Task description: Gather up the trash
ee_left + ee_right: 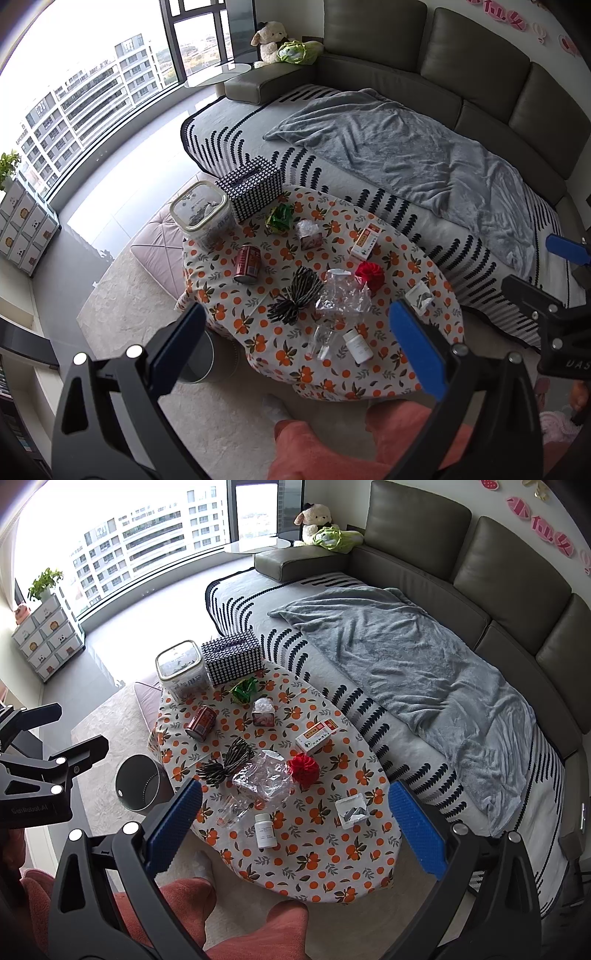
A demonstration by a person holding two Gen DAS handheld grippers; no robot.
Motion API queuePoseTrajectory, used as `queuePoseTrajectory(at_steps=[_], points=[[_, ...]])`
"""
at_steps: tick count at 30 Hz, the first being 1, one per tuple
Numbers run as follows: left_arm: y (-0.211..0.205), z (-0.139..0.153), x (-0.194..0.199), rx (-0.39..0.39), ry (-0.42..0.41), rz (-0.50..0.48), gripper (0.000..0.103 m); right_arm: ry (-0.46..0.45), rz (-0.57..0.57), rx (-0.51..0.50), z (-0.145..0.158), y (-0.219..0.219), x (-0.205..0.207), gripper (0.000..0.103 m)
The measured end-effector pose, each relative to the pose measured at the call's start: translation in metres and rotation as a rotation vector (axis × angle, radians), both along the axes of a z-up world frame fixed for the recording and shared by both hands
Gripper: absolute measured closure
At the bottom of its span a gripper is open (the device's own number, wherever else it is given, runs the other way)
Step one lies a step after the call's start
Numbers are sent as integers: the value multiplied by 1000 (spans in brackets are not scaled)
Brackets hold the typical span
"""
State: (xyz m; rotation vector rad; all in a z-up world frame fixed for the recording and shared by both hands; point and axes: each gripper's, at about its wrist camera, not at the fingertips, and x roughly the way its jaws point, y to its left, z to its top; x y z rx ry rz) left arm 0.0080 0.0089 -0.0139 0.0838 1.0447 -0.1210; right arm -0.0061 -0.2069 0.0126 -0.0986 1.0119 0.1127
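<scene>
Both your left gripper (295,350) and right gripper (295,823) hang wide open and empty above the orange-print counter (314,864). Start with the crumpled clear plastic wrapper (266,779) mid-counter; pinch a thick fold, then carry it to the grey round bin (138,782) on the floor at the counter's left.

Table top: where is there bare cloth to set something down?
The near edge of the table, in front of the white pill bottle and the torn foil packet, is bare. The middle is crowded: striped cord bundle, crumpled clear plastic, red bow.
</scene>
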Motion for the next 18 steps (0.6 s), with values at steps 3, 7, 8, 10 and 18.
queuePoseTrajectory(at_steps=[3, 7, 8, 10, 18], points=[[0, 0, 0, 1, -1, 2, 4, 0, 0, 1, 0, 0, 0, 6], [-1, 0, 0, 1, 0, 5, 4, 0, 1, 1, 0, 0, 0, 6], [-1, 0, -1, 2, -1, 4, 4, -1, 2, 1, -1, 0, 0, 6], [-1, 0, -1, 2, -1, 3, 4, 1, 2, 1, -1, 0, 0, 6], [0, -3, 6, 3, -1, 7, 4, 0, 0, 2, 0, 0, 0, 6]])
